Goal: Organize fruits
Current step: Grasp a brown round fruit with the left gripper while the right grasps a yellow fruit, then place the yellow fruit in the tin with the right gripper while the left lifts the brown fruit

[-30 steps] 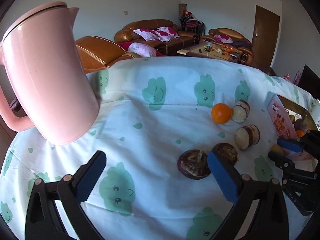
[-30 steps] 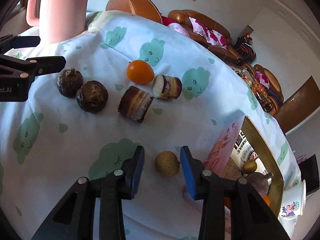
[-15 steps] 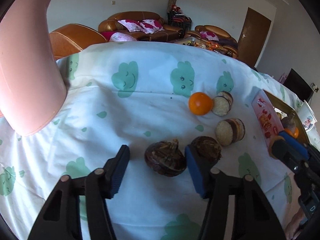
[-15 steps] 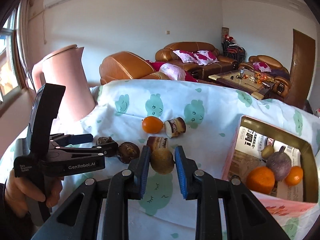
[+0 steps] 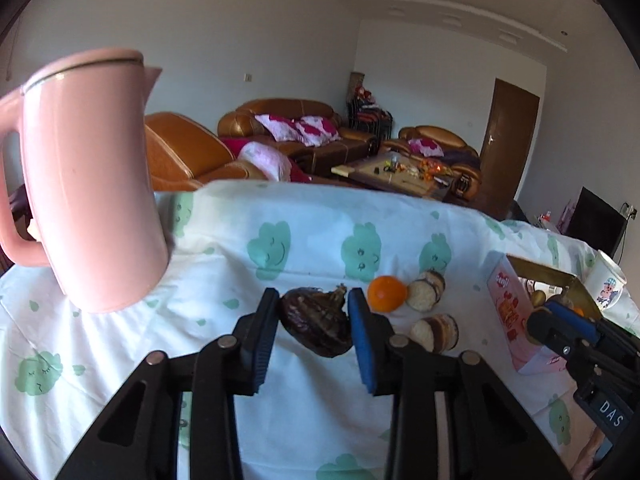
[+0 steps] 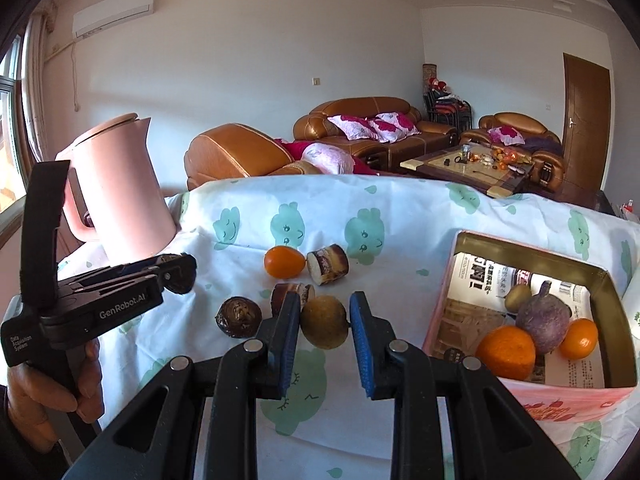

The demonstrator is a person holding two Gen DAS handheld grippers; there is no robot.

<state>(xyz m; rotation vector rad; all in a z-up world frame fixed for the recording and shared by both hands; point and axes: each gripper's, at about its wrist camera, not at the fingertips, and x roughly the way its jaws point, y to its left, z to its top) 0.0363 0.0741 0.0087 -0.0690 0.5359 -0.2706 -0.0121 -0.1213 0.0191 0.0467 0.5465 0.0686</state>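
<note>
My left gripper (image 5: pixel 314 296) has its jaws closing, and both blue pads press on a dark brown bulb (image 5: pixel 316 322) held just above the cloth. The right wrist view shows that gripper (image 6: pixel 176 272) at the left in a person's hand. My right gripper (image 6: pixel 326 300) is shut on a round yellow-brown fruit (image 6: pixel 324 322), lifted off the table. To its right stands the open pink box (image 6: pixel 600 280) holding two oranges, a purple root and a small green fruit. An orange (image 6: pixel 284 262), two cut chunks (image 6: pixel 328 264) and a second dark bulb (image 6: pixel 239 317) lie on the cloth.
A tall pink kettle (image 5: pixel 92 184) stands at the table's left back. A white printed cup (image 5: pixel 606 280) sits beyond the box. The cloud-print cloth (image 6: pixel 400 208) covers the table. Brown sofas and a coffee table stand behind.
The left jaws went from wide open to closed around the dark bulb, which has come up off the cloth. The right gripper rolled upright and rose with the yellow-brown fruit in it.
</note>
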